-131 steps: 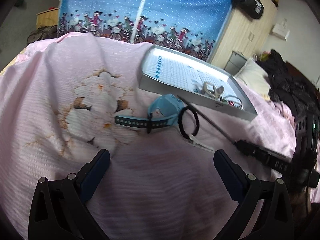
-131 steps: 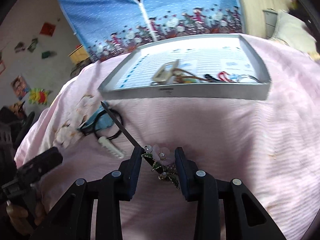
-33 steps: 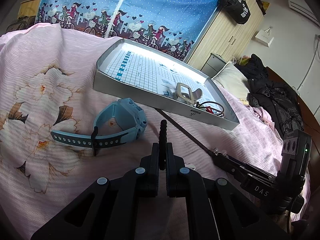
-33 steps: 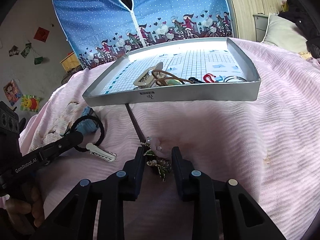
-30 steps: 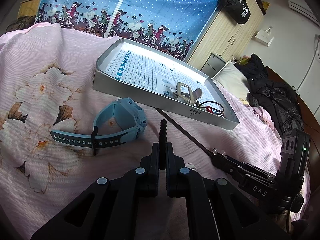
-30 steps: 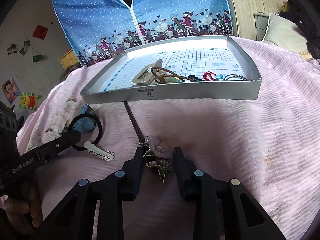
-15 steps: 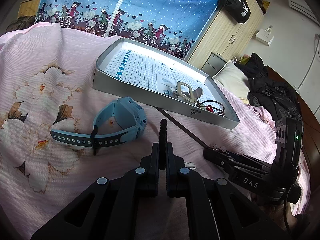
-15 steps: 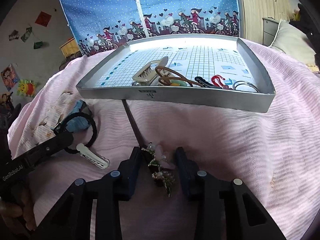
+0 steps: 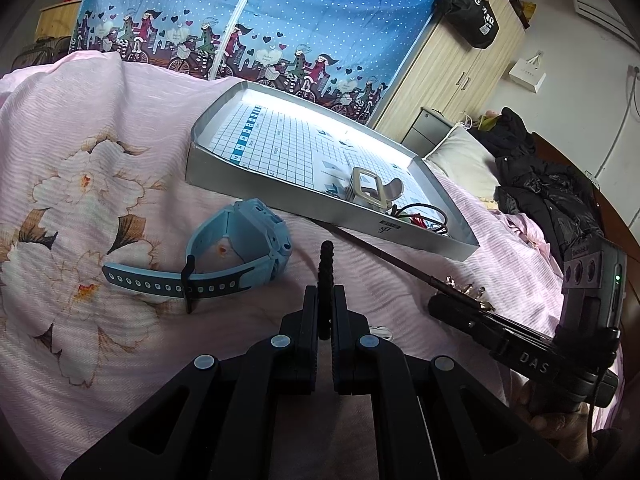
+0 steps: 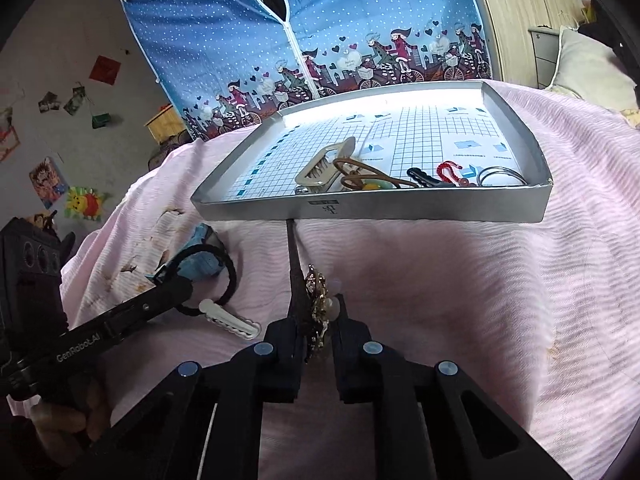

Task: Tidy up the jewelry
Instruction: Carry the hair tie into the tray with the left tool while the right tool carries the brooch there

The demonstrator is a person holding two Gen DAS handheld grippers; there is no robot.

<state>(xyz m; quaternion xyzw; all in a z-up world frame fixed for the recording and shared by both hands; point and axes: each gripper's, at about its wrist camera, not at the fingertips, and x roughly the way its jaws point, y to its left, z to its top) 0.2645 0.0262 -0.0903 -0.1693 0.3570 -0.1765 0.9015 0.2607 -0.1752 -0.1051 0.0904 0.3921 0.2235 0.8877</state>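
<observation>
— What surface is seen?
— A pink bedspread with a flower print is spread out, a blue dotted curtain behind it. One silver tray is set on it.

— What is counted in the tray?
— One beige hair claw, one brown hair tie, one black clip, one red piece and metal rings are gathered along its near wall.

— And outside the tray?
— One blue watch is laid before the tray's near wall. A white hair clip is shown only in the right view.

— The grippers?
— The left gripper is clamped on a black hair tie. The right gripper is closed on a flowered hairpin, whose dark stick is pointed at the tray's near wall.
</observation>
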